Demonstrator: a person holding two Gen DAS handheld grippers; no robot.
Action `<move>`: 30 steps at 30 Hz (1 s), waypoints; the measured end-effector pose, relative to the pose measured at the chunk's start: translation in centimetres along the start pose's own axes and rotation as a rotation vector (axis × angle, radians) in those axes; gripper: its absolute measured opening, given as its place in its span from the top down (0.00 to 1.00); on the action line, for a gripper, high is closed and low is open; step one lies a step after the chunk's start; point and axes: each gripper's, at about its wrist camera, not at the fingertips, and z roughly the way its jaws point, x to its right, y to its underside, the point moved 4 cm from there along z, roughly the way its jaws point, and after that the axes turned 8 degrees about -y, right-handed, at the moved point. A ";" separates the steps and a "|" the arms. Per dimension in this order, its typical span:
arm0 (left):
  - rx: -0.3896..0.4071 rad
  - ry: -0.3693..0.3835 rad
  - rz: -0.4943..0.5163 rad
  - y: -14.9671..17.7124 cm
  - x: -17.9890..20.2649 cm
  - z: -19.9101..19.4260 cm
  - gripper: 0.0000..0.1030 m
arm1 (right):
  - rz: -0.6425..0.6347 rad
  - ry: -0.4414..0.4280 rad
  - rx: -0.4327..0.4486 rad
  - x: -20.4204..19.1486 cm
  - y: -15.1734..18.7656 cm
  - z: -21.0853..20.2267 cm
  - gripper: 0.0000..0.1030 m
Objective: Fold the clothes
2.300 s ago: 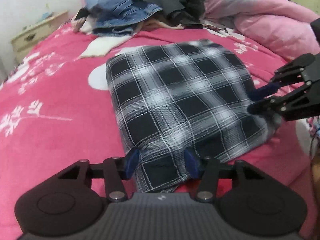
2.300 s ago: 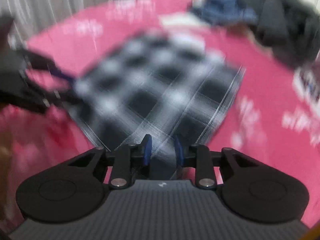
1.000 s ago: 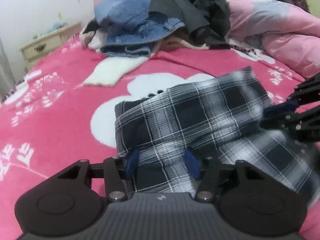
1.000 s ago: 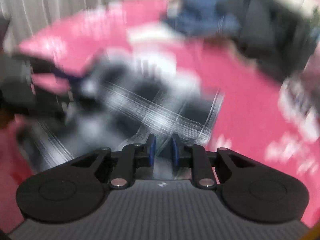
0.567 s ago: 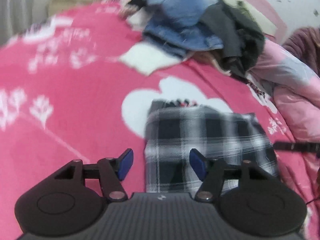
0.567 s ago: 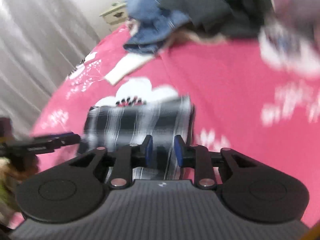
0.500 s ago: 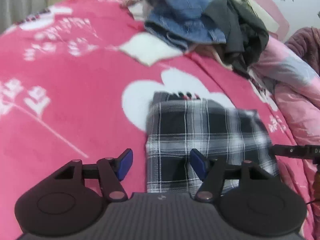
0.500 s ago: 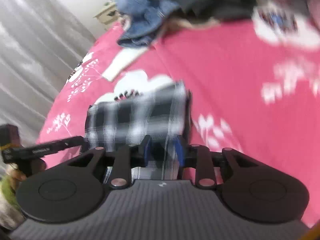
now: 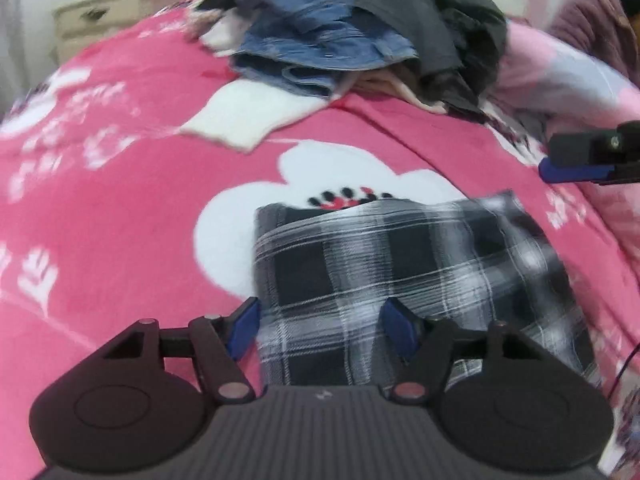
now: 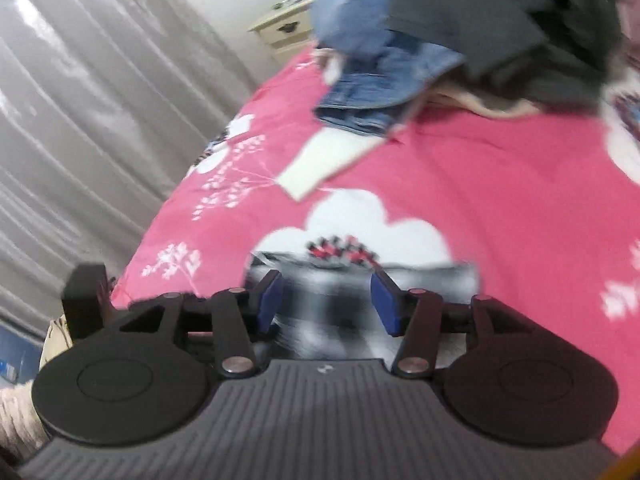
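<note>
Garment: the plaid shirt [image 9: 404, 276] lies folded into a compact block on my pink blanket [image 9: 120, 208], partly over a white cloud print, right at the near edge of the bed.

Left tongs: my left gripper [image 9: 320, 326] stands released, blue pads spread wide and clear of the cloth, jaws hardly moving. The shirt's near edge shows between and beyond them, but nothing is pinched.

Right tongs: my right gripper [image 10: 326, 302] is letting go, its jaws opening at this moment. The shirt [image 10: 360, 280] shows blurred in the gap between the pads, and I judge they no longer press on it.

Which way it lies: the shirt sits straight ahead of and below both grippers. Its long side runs across from my left hand toward my right, so I hold one end each.

Nearer hand: the left, I judge; the right gripper shows in the left view off beyond the shirt's far right corner.

Next pile: the heap of clothes [image 9: 360, 36], denim and dark pieces, waits well beyond the shirt toward the head of the bed.

Stage: this fold looks finished to me.
</note>
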 end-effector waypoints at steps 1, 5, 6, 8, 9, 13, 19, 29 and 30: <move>-0.008 0.015 -0.035 0.1 -0.6 0.1 0.34 | 0.005 -0.015 0.004 -0.4 -0.3 0.3 0.51; 0.017 0.059 -0.039 0.2 -0.4 -0.5 0.45 | 0.059 -0.069 -0.048 -1.0 -0.7 2.4 0.49; 0.044 0.060 -0.022 0.3 0.1 -1.0 0.45 | 0.054 -0.060 -0.076 -1.4 -0.7 3.2 0.49; 0.085 0.059 0.005 0.5 0.9 -1.8 0.45 | 0.032 -0.031 -0.136 -2.3 -1.0 4.9 0.49; 0.102 0.057 0.012 0.6 1.3 -2.2 0.45 | 0.021 -0.022 -0.166 -2.8 -1.2 5.7 0.49; 0.158 0.046 0.039 0.9 2.6 -3.5 0.45 | -0.066 0.030 -0.222 -4.6 -2.3 8.2 0.43; 0.180 0.022 0.068 0.8 3.4 -3.8 0.45 | -0.252 0.077 -0.297 -6.6 -3.5 12.1 0.32; 0.284 0.012 0.201 1.9 5.1 -5.0 0.45 | -0.345 0.129 -0.424 -5.7 -2.6 16.7 0.60; 0.285 0.014 0.206 1.9 5.1 -5.0 0.45 | -0.339 0.123 -0.435 -5.4 -2.5 16.4 0.66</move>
